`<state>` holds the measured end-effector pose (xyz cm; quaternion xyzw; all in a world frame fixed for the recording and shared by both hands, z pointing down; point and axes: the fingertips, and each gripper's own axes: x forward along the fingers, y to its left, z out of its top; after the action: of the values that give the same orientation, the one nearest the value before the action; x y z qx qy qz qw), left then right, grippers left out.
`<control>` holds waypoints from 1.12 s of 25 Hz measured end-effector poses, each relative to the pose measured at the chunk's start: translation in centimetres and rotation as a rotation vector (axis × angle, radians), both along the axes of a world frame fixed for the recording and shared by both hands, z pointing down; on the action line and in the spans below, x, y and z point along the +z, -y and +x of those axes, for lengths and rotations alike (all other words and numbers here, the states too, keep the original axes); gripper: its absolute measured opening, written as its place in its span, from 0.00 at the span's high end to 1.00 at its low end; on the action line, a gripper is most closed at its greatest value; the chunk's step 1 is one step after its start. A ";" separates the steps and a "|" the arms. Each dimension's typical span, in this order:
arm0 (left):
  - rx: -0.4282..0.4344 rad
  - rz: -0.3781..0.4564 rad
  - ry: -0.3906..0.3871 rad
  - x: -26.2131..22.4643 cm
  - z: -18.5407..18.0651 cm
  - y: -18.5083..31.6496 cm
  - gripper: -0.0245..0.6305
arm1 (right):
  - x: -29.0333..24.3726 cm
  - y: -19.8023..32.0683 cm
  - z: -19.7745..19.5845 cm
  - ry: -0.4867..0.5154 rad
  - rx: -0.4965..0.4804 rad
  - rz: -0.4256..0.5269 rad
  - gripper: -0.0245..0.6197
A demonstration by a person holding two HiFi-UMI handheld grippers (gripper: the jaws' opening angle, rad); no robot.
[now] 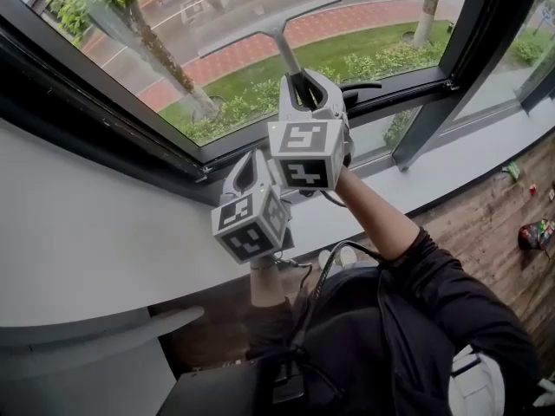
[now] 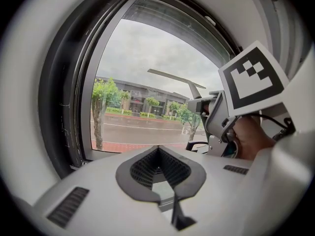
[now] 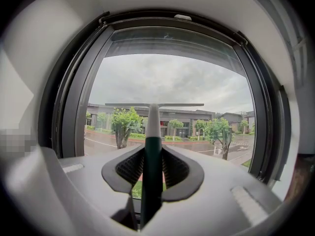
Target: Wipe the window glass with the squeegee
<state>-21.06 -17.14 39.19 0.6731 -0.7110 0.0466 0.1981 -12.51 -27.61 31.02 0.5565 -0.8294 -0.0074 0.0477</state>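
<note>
The right gripper (image 3: 153, 152) has a matt pale-grey plastic shell and black ribbed pads (image 3: 130, 167). Between its jaws, the squeegee (image 3: 153, 127) handle looks like smooth dark-green plastic, paling to grey towards the thin blade ahead. The left gripper (image 2: 159, 167) has the same matt shell and ribbed black lining. Beyond both, the window glass (image 3: 167, 82) is clear and glossy inside a dark matt frame (image 3: 71, 107).

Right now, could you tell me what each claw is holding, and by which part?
The right claw grips the squeegee by its handle; the left claw is shut and holds nothing.
</note>
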 end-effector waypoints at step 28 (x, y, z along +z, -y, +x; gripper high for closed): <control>0.033 -0.085 -0.021 3.3 1.3 -1.2 0.96 | 8.6 -1.6 0.5 -0.066 -0.026 -0.160 0.83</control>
<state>-19.71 -15.93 42.49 0.6762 -0.6950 0.0729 0.2332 -11.99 -26.06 39.61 0.5398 -0.8324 0.0399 0.1192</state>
